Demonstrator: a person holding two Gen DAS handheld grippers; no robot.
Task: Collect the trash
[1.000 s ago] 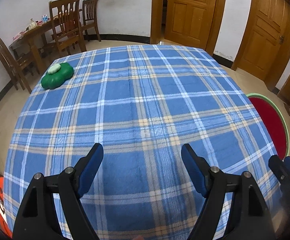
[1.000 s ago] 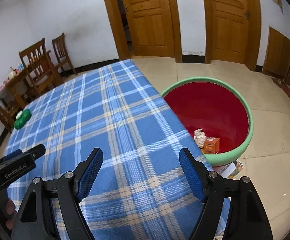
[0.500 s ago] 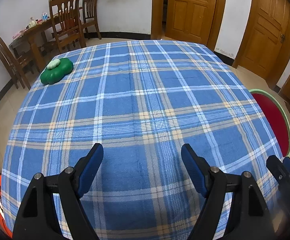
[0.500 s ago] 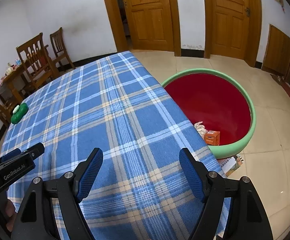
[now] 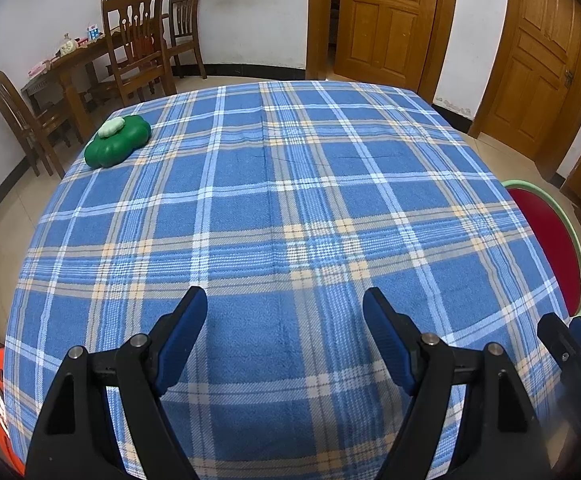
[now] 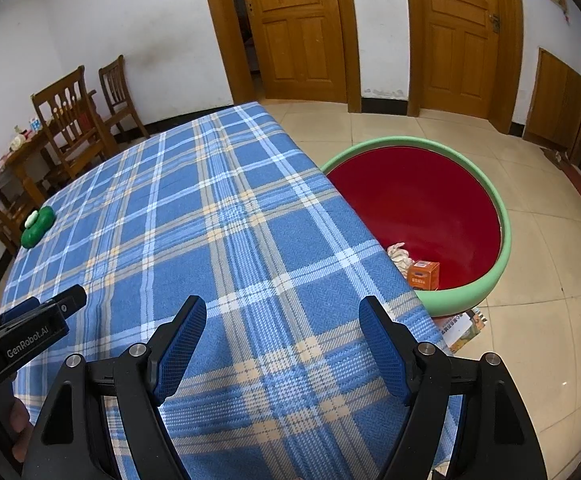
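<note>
both views sit slightly nearer the cloth than a second ago. left gripper and right gripper: jaws wide apart, empty, over cloth. left gripper body reads "genrobot.ai". tub, right of table: orange box, crumpled wad. green dish, far left corner.

"What do our grippers look like?"
"Our left gripper and right gripper share black frames, silver screws and textured blue pads. The left one's side reads 'GenRobot.AI'."
</note>
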